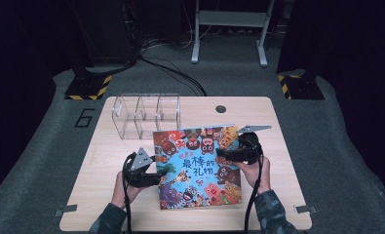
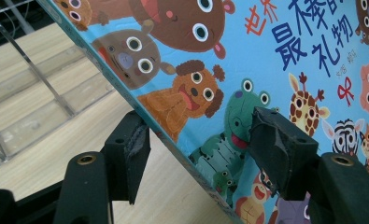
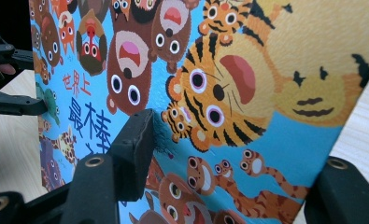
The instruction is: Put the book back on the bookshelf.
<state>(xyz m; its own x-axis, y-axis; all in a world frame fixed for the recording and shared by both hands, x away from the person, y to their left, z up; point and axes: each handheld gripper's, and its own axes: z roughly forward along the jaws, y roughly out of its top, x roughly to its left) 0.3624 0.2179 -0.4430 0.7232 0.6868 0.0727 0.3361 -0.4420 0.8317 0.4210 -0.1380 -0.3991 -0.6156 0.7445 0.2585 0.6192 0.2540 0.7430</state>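
Grippers flank the book (image 1: 197,165): left gripper (image 1: 153,176) clamps its left edge, right gripper (image 1: 229,153) its right, jaws level, pointing inward.

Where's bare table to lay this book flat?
Free: the right strip of the table beside the book, and the left part in front of the clear rack. Crowded: the back left, taken by the rack.

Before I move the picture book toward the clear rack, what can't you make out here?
- High view: the colourful animal picture book hides its own underside and the wooden table beneath.
- Right gripper view: the book covers the right tool far pad.
- High view: dividers of the clear acrylic rack are too small to judge.
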